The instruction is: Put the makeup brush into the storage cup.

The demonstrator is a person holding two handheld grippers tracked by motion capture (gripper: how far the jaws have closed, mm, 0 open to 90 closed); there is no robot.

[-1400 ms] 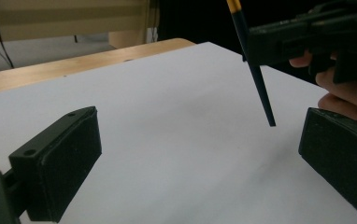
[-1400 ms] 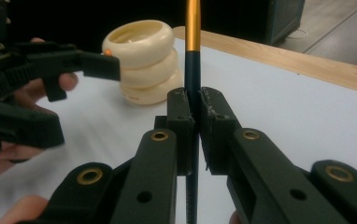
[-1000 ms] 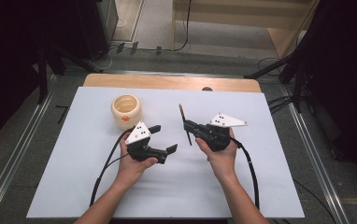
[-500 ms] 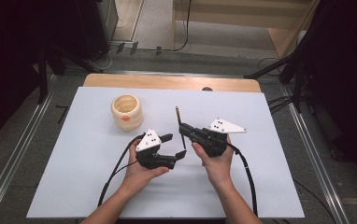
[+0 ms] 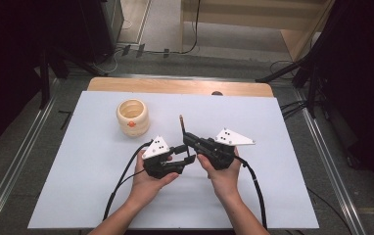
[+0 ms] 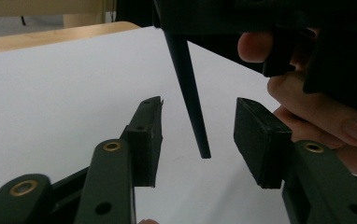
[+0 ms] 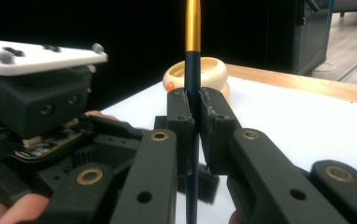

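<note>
Currently the right hand-held gripper (image 5: 191, 139) is clenched on a thin dark stick, likely a brush or pen (image 7: 193, 70), with a gold band toward its far end; the jaws pinch it mid-shaft, and in the high view its far end (image 5: 181, 120) points away from the person over the white surface (image 5: 273, 117). Left hand-held gripper (image 6: 197, 135) is released, jaws spread wide, and the stick's tapered near end (image 6: 193, 112) hangs right between them, touching neither pad as far as I can tell. Looks like a handover, right to left, judged only from the pose. A cream ribbed cup (image 5: 132, 116) with an orange dot stands well apart, up-left; possible destination, can't confirm.

To do it well: centre the taper between the left pads (image 6: 260, 140), slide further along so they bite the thicker shaft rather than the thin tip, then close square. Right should keep its clench until the left has firm hold. Risk: tip slips or stick pivots if it's gripped too near the end.
</note>
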